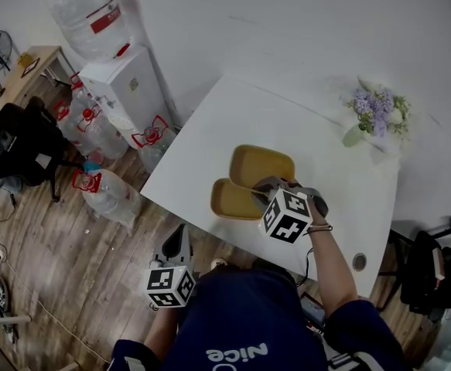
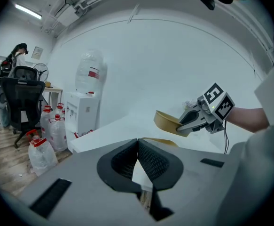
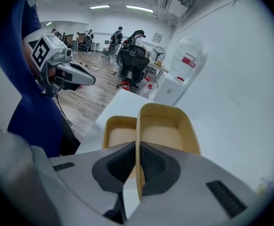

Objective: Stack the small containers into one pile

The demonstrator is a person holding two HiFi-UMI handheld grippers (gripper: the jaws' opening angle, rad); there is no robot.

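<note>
Two yellow oblong containers are on the white table (image 1: 341, 176). One container (image 1: 231, 200) rests near the table's front left edge. My right gripper (image 1: 266, 189) is shut on the side wall of the other container (image 1: 261, 165), which is held tilted just above and beside the first. In the right gripper view the held container (image 3: 164, 126) has its left wall pinched between the pads (image 3: 148, 161), with the resting container (image 3: 119, 133) to its left. My left gripper (image 1: 180, 239) hangs off the table below its front edge, shut (image 2: 137, 147) and holding nothing.
A vase of purple flowers (image 1: 376, 114) stands at the table's far right. A cable hole (image 1: 360, 261) sits near the front right edge. A water dispenser (image 1: 128, 83), water bottles (image 1: 105, 192) and an office chair (image 1: 16, 149) stand on the wooden floor to the left.
</note>
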